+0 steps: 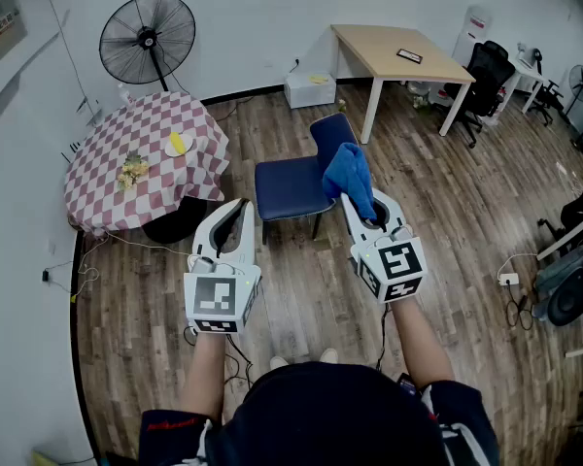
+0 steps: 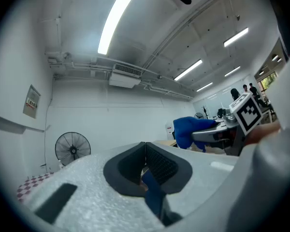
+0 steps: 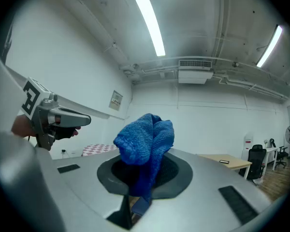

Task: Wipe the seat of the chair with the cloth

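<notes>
A dark blue chair (image 1: 287, 187) stands on the wooden floor ahead of me, its backrest on the right. My right gripper (image 1: 355, 205) is shut on a crumpled blue cloth (image 1: 350, 173), held in the air in front of the chair's right side. In the right gripper view the cloth (image 3: 146, 141) bunches up above the jaws and hangs down between them. My left gripper (image 1: 241, 205) hovers left of the chair with its jaws shut and nothing in them. From the left gripper view, the cloth (image 2: 188, 129) shows in the other gripper at the right.
A table with a red checked cloth (image 1: 146, 153) stands left of the chair, with a standing fan (image 1: 148, 37) behind it. A wooden table (image 1: 398, 56), a white box (image 1: 311, 87) and black office chairs (image 1: 486, 66) are at the back right. Cables lie on the floor at both sides.
</notes>
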Tool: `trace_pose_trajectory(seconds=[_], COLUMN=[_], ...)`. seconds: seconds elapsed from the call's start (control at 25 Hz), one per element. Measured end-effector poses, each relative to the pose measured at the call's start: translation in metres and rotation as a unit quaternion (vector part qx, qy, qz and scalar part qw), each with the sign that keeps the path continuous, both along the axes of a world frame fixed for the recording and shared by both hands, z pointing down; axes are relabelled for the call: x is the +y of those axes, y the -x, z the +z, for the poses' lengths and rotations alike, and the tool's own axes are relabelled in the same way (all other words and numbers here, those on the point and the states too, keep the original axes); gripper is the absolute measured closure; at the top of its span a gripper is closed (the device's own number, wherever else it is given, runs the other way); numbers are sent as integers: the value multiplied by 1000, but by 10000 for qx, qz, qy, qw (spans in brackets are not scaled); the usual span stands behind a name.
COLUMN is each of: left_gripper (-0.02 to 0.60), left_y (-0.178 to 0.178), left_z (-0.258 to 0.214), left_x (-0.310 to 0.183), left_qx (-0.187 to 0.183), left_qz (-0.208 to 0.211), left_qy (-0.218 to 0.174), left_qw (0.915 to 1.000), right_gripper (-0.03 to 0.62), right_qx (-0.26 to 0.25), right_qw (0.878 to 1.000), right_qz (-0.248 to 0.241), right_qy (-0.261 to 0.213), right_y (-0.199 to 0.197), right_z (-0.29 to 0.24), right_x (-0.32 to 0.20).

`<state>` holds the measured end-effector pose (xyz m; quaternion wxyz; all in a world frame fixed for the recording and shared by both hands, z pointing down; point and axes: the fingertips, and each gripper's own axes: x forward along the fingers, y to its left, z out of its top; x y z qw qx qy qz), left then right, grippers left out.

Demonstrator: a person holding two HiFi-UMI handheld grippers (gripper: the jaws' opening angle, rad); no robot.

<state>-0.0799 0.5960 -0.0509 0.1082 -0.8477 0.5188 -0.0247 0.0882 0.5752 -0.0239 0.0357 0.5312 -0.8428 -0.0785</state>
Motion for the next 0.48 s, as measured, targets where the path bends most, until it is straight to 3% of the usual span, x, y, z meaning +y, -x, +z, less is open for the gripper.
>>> trace_pose_trajectory(seconds=[0.48], left_gripper=[565], left_y=[-34], left_z=[14], left_x=[4], left_qx=[-92], left_qz=[-61], left_qy=[139], left_qw=[9998], right_gripper=[553], right_qx=[-145], right_qw=[9997], right_qz=[-119], right_qy=[125], right_y=[-32], right_z=[9], right_x=[3])
